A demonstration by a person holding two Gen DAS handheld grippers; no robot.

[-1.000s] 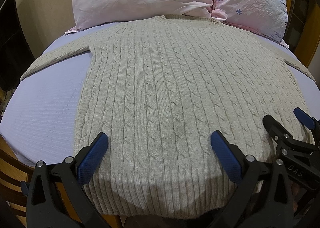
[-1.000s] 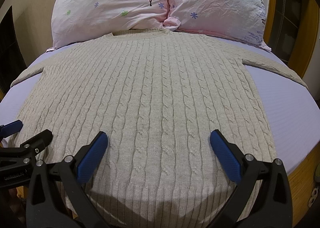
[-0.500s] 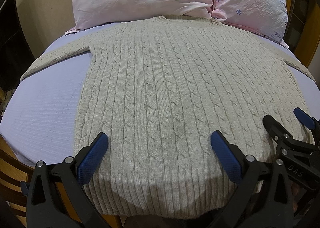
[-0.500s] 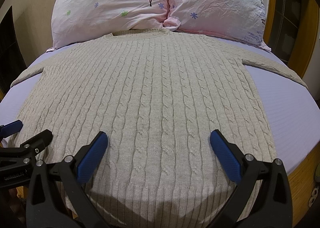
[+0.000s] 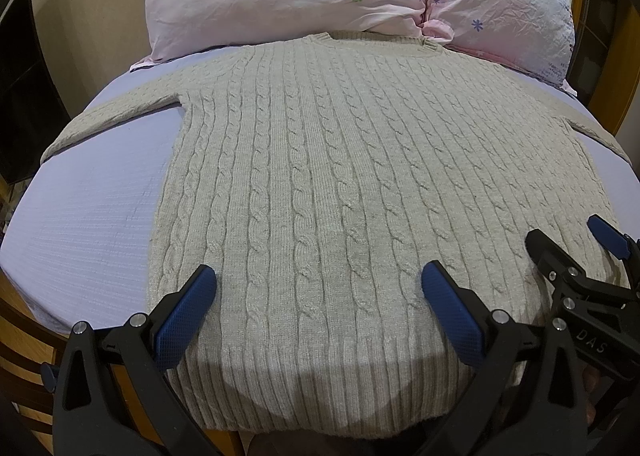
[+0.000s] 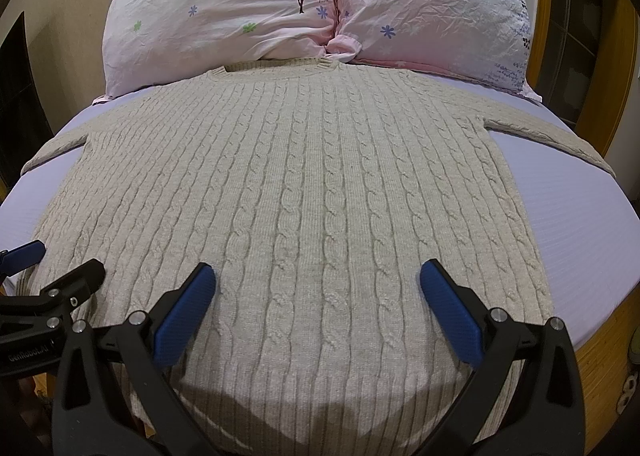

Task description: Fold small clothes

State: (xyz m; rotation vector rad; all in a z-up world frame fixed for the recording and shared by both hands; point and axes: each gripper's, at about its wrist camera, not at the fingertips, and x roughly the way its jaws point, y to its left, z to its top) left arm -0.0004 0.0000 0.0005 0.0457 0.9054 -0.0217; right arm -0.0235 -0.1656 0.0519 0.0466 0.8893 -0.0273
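The cable-knit sweater (image 5: 340, 184) lies flat, front up, straight ahead of both your tongs, its ribbed hem nearest you and its collar at the far end against the two pink pillows (image 6: 312, 4). Your left tongs (image 5: 316, 284) and right tongs (image 6: 316, 282) hover side by side over the hem, level and pointing forward, blue pads spread wide apart, gripping nothing. The sleeves stretch outward across the lavender bed (image 5: 92, 208).

One sweater (image 5: 340, 184) lies on one bed (image 5: 88, 216). Two pillows, left (image 6: 224, 4) and right (image 6: 432, 4), sit at its head. Two tools, left (image 5: 320, 300) and right (image 6: 316, 296) (each with two blue pads), gape wide.
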